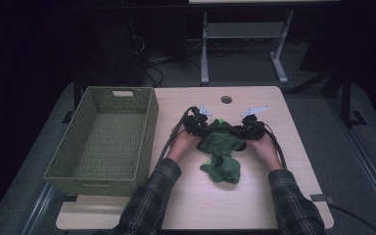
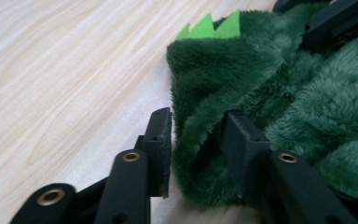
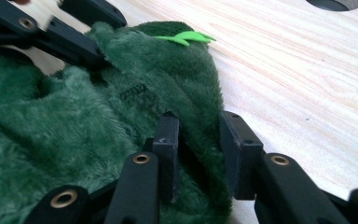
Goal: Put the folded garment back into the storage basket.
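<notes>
Both forearms in plaid sleeves come in from the table's [image 1: 293, 147] near edge, hands angled inward toward each other around the table's middle. Left gripper [image 1: 196, 125] and right gripper [image 1: 247, 129] sit low on the tabletop, one at each side of the green plush garment's [image 1: 220, 152] far end, jaws pointing inward.

Left gripper view: jaws partly closed, a fold of the garment [image 2: 261, 84] between them; fabric touches both pads, looks pinched. Right gripper view: same story, jaws partly closed with a ridge of the garment [image 3: 121, 107] caught between the pads.

The garment lies bunched at mid-table, trailing toward the near edge; light green felt spikes [image 2: 209, 28] at its far end.

Count: one garment, two grippers, one woven green basket [image 1: 105, 142] along the table's left edge, well apart from the garment, one round cable hole [image 1: 226, 100] near the far edge.
</notes>
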The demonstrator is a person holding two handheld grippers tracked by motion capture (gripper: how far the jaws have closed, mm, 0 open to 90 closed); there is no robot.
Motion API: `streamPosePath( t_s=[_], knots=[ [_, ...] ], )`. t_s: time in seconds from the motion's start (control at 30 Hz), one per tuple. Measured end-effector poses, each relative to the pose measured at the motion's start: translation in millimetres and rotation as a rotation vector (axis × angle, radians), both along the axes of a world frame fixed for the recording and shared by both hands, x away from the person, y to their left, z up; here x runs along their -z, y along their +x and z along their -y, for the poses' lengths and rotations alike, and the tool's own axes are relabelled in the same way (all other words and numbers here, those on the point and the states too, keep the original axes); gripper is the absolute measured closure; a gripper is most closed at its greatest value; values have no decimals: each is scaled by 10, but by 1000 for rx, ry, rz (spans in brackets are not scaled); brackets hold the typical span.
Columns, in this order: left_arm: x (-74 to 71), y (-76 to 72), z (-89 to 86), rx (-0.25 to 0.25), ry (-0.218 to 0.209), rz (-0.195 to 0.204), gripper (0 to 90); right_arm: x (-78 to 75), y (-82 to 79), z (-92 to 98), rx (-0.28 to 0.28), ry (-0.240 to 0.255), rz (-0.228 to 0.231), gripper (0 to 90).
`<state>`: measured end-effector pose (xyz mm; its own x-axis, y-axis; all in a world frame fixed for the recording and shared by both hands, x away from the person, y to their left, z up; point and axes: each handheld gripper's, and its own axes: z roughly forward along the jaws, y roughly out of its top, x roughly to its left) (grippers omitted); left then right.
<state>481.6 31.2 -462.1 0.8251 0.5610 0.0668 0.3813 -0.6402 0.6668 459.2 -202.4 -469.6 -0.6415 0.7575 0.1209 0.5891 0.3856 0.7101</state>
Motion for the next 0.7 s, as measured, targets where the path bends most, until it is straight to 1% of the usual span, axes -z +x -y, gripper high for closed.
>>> streamPosePath(
  t_s=[0.03, 0.1, 0.17, 0.2, 0.27, 0.3, 0.37, 0.43, 0.53, 0.57, 0.63, 0.7],
  knots=[
    [1, 5, 8, 4, 5, 1, 658, -5, -6, -7, 2, 5, -5, 712],
    [-12, 4, 15, 3, -3, 2, 718, -14, -15, -19, 0, -1, -1, 747],
    [-25, 4, 13, 3, -9, -8, 799, -23, -19, -20, -4, 9, -2, 804],
    [-32, 1, 12, 3, -11, -13, 818, -28, -21, -18, -2, 8, -2, 824],
    [-49, -7, 4, 1, -20, -31, 833, -42, -25, -5, -4, 17, -8, 844],
    [-68, -4, -9, 8, -25, -40, 834, -48, -26, 2, -5, 22, -7, 850],
    [-100, -21, -17, -5, -34, -56, 834, -81, -38, 25, -5, 26, -6, 853],
    [-138, -33, -28, 2, -56, -52, 835, -125, -53, 50, -1, 33, 3, 856],
    [-209, -62, -37, -3, -85, -54, 844, -196, -80, 93, 2, 48, 19, 856],
    [-247, -78, -47, -1, -98, -56, 844, -216, -89, 101, 3, 54, 19, 856],
    [-307, -120, -65, 4, -134, -62, 844, -277, -125, 122, -4, 65, 33, 856],
    [-377, -166, -81, 9, -148, -51, 844, -332, -159, 129, -9, 61, 44, 856]
  ],
)
